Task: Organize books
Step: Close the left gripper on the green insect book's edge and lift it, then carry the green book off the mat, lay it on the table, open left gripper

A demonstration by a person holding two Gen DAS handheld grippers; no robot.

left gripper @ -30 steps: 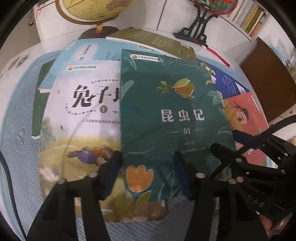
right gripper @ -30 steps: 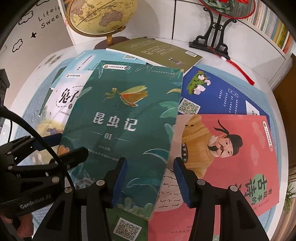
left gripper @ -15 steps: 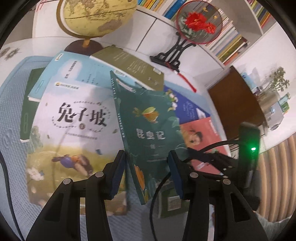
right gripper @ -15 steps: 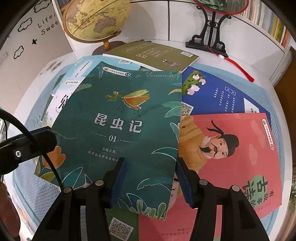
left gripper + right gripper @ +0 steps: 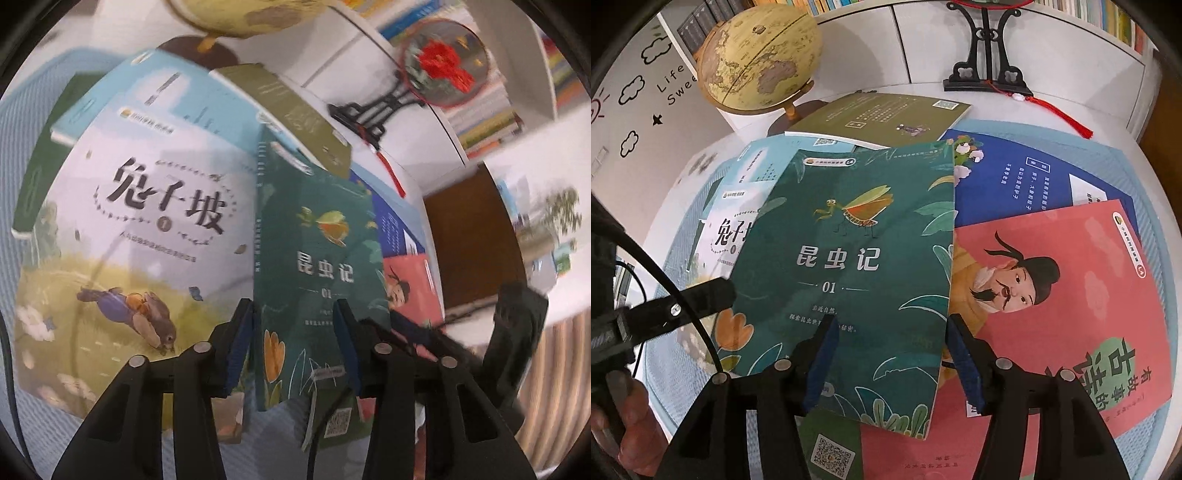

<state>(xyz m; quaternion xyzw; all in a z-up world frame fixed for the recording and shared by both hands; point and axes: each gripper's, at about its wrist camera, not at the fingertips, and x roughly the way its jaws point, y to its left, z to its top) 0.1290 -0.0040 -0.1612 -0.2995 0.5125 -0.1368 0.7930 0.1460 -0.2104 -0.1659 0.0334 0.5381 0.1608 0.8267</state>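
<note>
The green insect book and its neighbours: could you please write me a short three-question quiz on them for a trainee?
1. Multiple choice: in the left wrist view, the rabbit-cover book lies on which side of the green book? A) to its left B) to its right C) on top of it
2. True or false: the globe stands beyond the scattered books.
3. Fill in: the number printed under the green book's title is ___.

Key: 1 A; 2 true; 3 01.
</note>
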